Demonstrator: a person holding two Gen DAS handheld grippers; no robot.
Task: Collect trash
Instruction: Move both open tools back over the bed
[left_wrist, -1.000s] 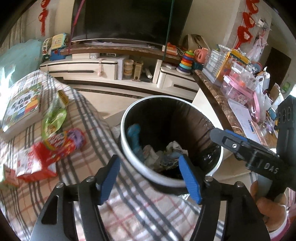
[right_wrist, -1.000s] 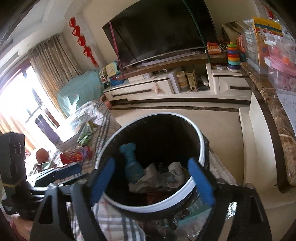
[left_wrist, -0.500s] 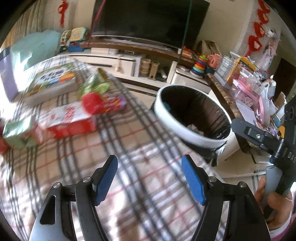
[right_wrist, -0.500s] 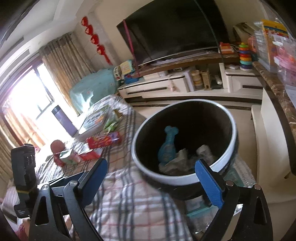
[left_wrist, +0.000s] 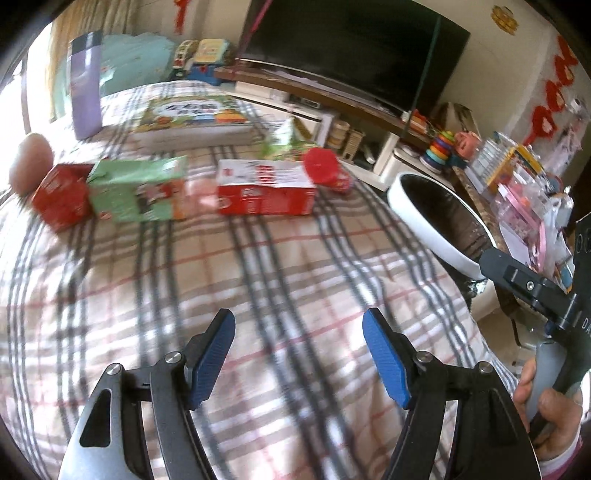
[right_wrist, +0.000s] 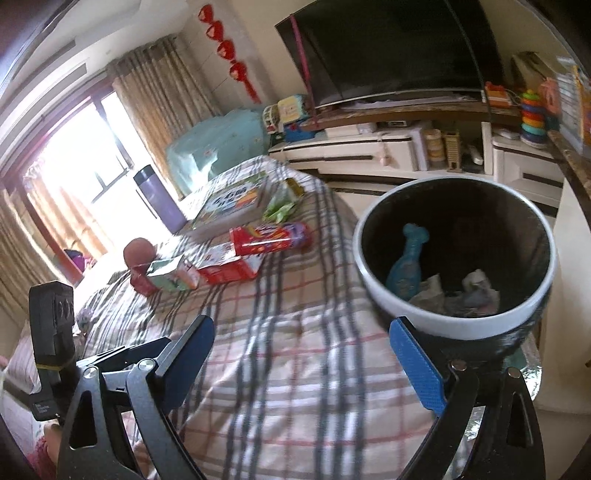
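Left gripper (left_wrist: 298, 360): black metal arms with ribbed blue rubber pads, jaws spread wide, holding nothing, hanging over the plaid cloth.
Right gripper (right_wrist: 301, 363): same build, jaws released and wide apart, empty; its right blue pad (right_wrist: 417, 369) sits just below the bin's rim, contact cannot be told.
Round bin with white rim and black liner (right_wrist: 443, 325): stands at the right edge of the bed; inside lie a turquoise plastic bottle (right_wrist: 406, 264) leaning on the wall and crumpled grey paper (right_wrist: 458, 293).
Soft checked cloth in grey, white and red lines (left_wrist: 258, 280): covers the bed, slightly rumpled.
Trash still out, well ahead of both grippers: a red and white cardboard carton (left_wrist: 264, 192) lying flat, a green cardboard carton (left_wrist: 138, 194) beside it, a small red box (left_wrist: 61, 201) at its left, a red cylindrical snack tube (left_wrist: 327, 173), a crinkled green foil wrapper (left_wrist: 284, 142).
Purple cylindrical flask (left_wrist: 86, 85): upright at the far left.
Hand (left_wrist: 550, 417): wrapped around the right gripper's handle.
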